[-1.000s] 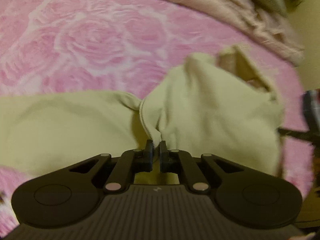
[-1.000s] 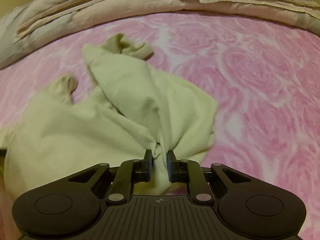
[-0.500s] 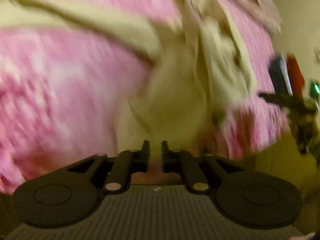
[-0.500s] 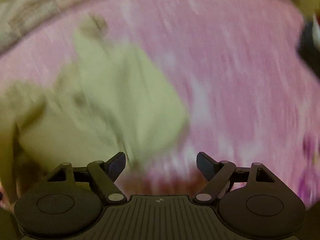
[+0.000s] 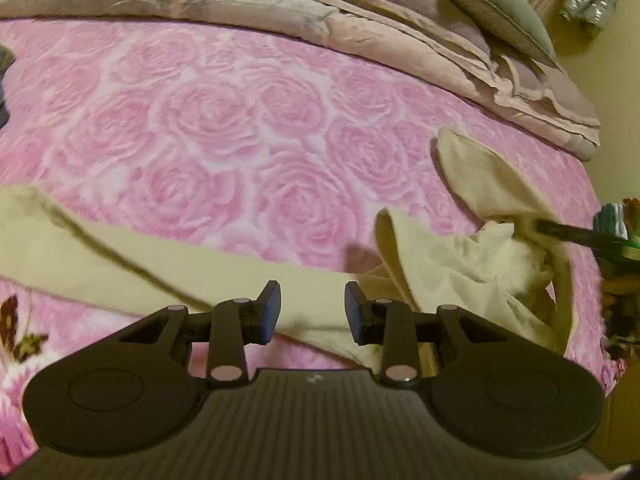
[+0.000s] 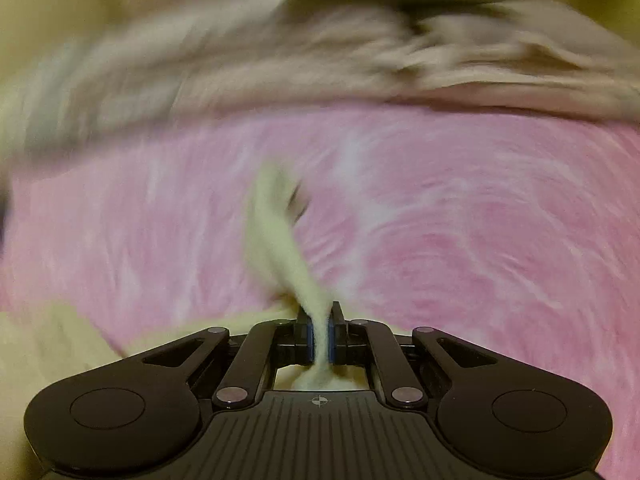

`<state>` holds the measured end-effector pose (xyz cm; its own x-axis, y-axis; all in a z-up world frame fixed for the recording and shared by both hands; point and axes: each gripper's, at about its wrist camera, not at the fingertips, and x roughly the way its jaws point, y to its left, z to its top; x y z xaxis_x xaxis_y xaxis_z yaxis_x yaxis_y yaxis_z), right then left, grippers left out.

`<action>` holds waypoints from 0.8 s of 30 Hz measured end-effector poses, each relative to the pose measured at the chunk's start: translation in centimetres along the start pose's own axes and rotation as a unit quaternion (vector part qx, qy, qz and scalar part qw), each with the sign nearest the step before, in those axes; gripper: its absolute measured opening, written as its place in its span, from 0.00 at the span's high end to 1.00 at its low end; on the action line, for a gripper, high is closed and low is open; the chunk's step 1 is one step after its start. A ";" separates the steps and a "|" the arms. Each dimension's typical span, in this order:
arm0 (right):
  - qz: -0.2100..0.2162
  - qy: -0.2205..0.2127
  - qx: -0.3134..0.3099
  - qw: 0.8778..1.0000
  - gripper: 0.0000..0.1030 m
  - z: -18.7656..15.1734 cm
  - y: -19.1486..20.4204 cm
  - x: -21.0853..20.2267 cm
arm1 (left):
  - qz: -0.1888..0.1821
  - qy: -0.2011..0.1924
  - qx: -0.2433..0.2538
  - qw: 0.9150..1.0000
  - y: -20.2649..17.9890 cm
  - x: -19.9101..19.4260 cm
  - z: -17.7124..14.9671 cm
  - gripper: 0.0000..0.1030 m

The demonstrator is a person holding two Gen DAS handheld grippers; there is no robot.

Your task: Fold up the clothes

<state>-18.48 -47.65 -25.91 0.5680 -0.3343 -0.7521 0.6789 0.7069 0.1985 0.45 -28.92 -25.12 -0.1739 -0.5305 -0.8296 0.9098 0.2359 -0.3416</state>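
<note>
Ahead of the right gripper (image 6: 319,332) everything's smeared by blur, though its jaws are clearly pinched on a strip of the pale yellow garment (image 6: 280,248) running forward over the pink rose blanket (image 6: 480,220). The left wrist view is sharp: the left gripper (image 5: 312,308) is spread apart, holding nothing, with the garment (image 5: 460,264) lying flat under and right of it. The beige duvet (image 5: 360,20) is bunched beyond.
</note>
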 end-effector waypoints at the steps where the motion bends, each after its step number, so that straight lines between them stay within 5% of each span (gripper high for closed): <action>1: -0.003 -0.033 0.043 0.999 0.95 -0.4 -2.2 -2.7 | 0.001 0.002 0.003 1.000 -0.1 0.3 0.2 0.72; 4: -0.061 -0.071 0.210 0.973 0.95 -3.3 -9.1 -10.8 | 0.006 0.004 0.009 1.000 -0.2 1.3 1.1 0.72; 7: -0.169 -0.011 0.370 0.914 0.88 -8.6 -15.6 -16.8 | 0.005 -0.001 0.012 1.000 -0.7 2.7 2.3 0.72; 8: -0.208 0.021 0.415 0.886 0.78 -10.5 -17.6 -18.5 | 0.002 -0.002 0.015 1.000 -1.0 3.3 2.7 0.72; 9: -0.244 0.059 0.426 0.869 0.47 -11.8 -18.6 -19.1 | -0.002 -0.002 0.022 1.000 -1.4 4.1 3.2 0.72; 10: -0.279 0.091 0.434 0.852 0.28 -13.0 -19.6 -19.8 | -0.005 0.000 0.033 0.999 -1.8 5.1 3.7 0.72; 11: -0.297 0.089 0.430 0.848 0.28 -13.5 -19.8 -20.7 | -0.006 0.004 0.047 0.999 -2.3 6.1 4.1 0.72; 12: -0.300 0.075 0.418 0.854 0.28 -13.5 -19.9 -21.4 | -0.005 0.012 0.065 0.998 -2.8 7.3 4.4 0.72; 17: -0.229 0.004 0.293 0.928 0.28 -8.8 -17.5 -19.5 | -0.034 0.059 0.122 0.990 -4.8 13.1 5.5 0.72; 21: -0.150 0.049 0.258 0.953 0.28 -8.4 -15.7 -13.5 | -0.149 0.079 0.122 0.978 -7.2 14.9 5.7 0.69; 24: -0.091 0.082 0.229 0.966 0.28 -8.1 -14.3 -9.0 | -0.178 0.100 0.144 0.968 -9.0 16.4 4.8 0.59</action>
<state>-37.10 -49.71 -27.12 0.3649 -0.2975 -0.8823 0.9163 0.2827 0.2836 -8.79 -43.63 -33.59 -0.5395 -0.3614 -0.7605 0.8409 -0.1845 -0.5088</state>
